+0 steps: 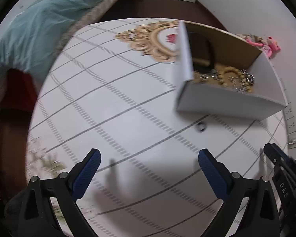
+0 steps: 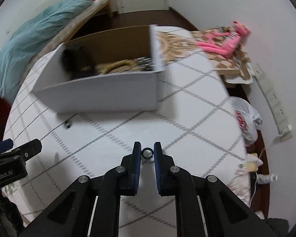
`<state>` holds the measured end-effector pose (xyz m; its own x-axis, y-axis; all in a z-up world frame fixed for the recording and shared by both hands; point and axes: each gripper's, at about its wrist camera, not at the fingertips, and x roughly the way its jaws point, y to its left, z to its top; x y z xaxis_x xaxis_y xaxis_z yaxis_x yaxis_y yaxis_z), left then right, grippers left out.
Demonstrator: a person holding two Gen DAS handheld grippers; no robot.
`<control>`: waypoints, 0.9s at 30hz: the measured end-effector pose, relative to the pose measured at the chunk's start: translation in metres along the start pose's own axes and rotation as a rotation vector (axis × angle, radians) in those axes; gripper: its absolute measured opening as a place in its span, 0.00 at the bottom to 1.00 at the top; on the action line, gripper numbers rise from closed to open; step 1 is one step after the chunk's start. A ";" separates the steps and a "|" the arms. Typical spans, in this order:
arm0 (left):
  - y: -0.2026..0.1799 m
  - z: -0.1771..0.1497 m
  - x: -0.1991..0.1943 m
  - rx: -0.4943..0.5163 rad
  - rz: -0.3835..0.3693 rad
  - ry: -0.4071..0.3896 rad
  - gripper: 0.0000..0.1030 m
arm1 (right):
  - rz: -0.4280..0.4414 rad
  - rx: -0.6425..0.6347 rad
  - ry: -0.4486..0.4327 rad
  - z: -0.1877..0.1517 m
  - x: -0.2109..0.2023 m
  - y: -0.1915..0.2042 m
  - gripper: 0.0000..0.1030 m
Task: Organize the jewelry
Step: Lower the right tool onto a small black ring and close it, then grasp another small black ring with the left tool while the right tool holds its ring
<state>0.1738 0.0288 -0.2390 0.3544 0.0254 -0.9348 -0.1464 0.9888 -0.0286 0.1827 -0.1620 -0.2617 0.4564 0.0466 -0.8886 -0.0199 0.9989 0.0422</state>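
A white cardboard box (image 1: 227, 100) stands on the checked tablecloth, also in the right wrist view (image 2: 100, 92). It holds gold and silver jewelry (image 1: 227, 75) and a dark item (image 2: 73, 63). A small dark ring (image 1: 200, 126) lies on the cloth just in front of the box, also in the right wrist view (image 2: 68, 124). My right gripper (image 2: 147, 148) is shut on another small dark ring (image 2: 147, 153), held above the cloth in front of the box. My left gripper (image 1: 149, 156) is open and empty, well short of the box.
A teal blanket (image 1: 39, 25) lies on a bed left of the table. A pink plush toy (image 2: 225, 39) lies on a patterned cloth at the far right. A white plastic bag (image 2: 244, 118) and wall sockets (image 2: 274, 102) are past the table's right edge.
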 end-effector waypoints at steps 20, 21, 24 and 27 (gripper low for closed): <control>-0.055 0.013 0.023 0.139 -0.042 -0.058 0.10 | -0.045 0.104 -0.003 0.008 0.010 -0.054 0.13; -0.053 0.011 0.022 0.133 -0.048 -0.057 0.10 | -0.042 0.104 -0.005 0.008 0.009 -0.053 0.13; -0.048 0.002 0.017 0.125 -0.057 -0.056 0.10 | -0.030 0.097 -0.011 0.006 0.004 -0.050 0.13; -0.043 -0.010 0.008 0.112 -0.069 -0.055 0.10 | -0.014 0.084 -0.015 0.001 -0.003 -0.045 0.13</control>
<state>0.1738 -0.0147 -0.2492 0.4104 -0.0382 -0.9111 -0.0171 0.9986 -0.0496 0.1833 -0.2071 -0.2600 0.4690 0.0320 -0.8826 0.0609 0.9958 0.0684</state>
